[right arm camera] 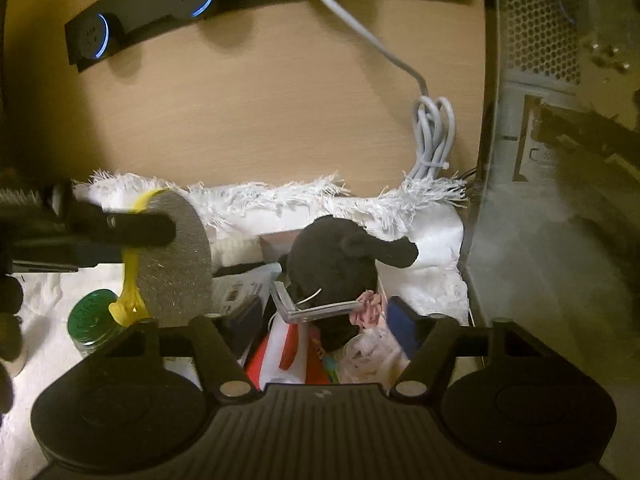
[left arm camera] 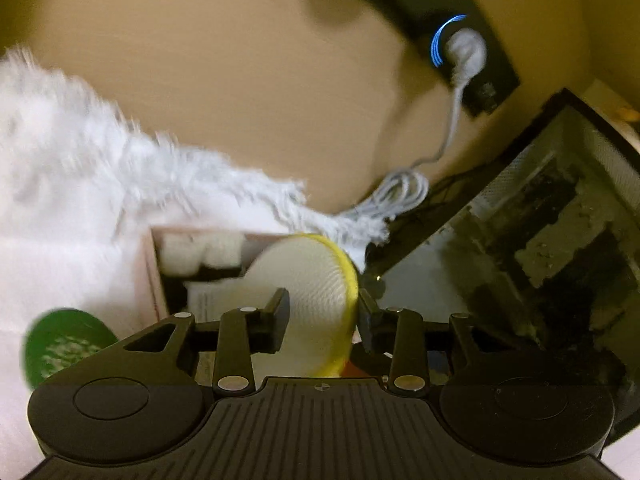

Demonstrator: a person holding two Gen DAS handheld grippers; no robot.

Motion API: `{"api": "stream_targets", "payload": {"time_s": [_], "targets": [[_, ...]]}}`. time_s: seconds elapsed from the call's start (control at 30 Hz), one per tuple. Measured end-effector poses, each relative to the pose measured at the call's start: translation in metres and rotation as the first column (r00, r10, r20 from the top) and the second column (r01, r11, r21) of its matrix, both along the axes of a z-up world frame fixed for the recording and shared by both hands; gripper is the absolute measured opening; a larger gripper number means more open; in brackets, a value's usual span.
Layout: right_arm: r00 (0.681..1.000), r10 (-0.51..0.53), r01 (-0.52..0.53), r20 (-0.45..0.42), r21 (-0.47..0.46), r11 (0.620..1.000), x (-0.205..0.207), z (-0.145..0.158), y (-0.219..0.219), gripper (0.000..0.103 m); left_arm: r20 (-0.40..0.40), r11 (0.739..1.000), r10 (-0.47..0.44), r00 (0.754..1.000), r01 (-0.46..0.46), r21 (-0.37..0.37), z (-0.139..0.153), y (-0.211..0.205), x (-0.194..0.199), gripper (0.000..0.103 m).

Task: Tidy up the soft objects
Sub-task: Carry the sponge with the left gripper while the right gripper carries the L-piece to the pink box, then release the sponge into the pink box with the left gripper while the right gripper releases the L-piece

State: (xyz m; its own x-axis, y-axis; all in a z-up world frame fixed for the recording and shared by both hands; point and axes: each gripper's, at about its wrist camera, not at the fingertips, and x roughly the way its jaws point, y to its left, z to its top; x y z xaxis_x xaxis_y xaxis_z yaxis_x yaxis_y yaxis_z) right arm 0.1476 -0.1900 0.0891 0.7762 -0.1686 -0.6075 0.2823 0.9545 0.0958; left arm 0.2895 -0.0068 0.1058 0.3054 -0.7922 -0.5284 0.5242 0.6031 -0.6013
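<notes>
My left gripper (left arm camera: 323, 314) is shut on a round yellow-edged sponge pad (left arm camera: 308, 292), held on edge above an open box (left arm camera: 160, 276). The right wrist view shows the same pad (right arm camera: 172, 264), grey-faced with a yellow rim, pinched by the left gripper's fingers (right arm camera: 132, 230). My right gripper (right arm camera: 326, 320) holds a black soft toy (right arm camera: 332, 264) with a dark limb sticking out to the right. Its fingertips are hidden under the toy and a metal bracket (right arm camera: 316, 310). The toy hangs over the box of mixed items (right arm camera: 304, 352).
A white fringed cloth (right arm camera: 420, 232) covers the desk under the box. A green-lidded jar (right arm camera: 94, 320) stands at left, also in the left wrist view (left arm camera: 60, 344). A black power strip (right arm camera: 160, 4), a coiled grey cable (right arm camera: 434, 136) and a computer case (right arm camera: 560, 160) lie behind and right.
</notes>
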Motion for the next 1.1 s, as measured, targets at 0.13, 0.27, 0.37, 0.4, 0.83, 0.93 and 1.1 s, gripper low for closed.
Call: {"api": "stream_targets", "payload": {"time_s": [0.13,0.27,0.37,0.4,0.83,0.93,1.1], "targets": [[1.000,0.003,-0.003,-0.002,-0.001,1.000,0.000,0.000,0.000,0.064,0.042,0.998,0.007,0.999,-0.009,0.057,-0.003,-0.014,0.008,0.041],[1.000,-0.014,0.014,0.009,-0.025,1.000,-0.004,0.002,-0.003,0.064,-0.006,0.993,-0.117,0.993,0.117,0.027,-0.004,-0.023,0.008,0.043],[0.999,-0.027,0.027,0.018,-0.015,1.000,-0.007,0.003,-0.007,0.064,0.005,0.996,-0.081,0.997,0.081,0.044,-0.005,-0.018,0.005,0.043],[0.999,-0.029,0.029,0.024,-0.002,1.000,-0.008,0.003,-0.009,0.064,0.001,0.997,-0.061,0.998,0.061,0.056,-0.008,-0.016,0.005,0.043],[0.999,-0.034,0.034,0.040,0.005,0.999,-0.007,0.001,-0.010,0.059,-0.006,0.983,0.033,0.999,-0.031,0.183,-0.058,-0.043,0.017,0.020],[1.000,-0.014,0.013,0.026,0.027,1.000,-0.002,-0.003,-0.011,0.056,0.019,0.977,0.023,1.000,-0.026,0.212,-0.056,-0.048,0.013,0.020],[0.997,0.034,-0.026,-0.064,0.121,0.992,0.021,-0.025,-0.013,0.056,0.032,0.977,0.021,0.999,-0.028,0.214,-0.056,-0.048,0.013,0.020]]}}
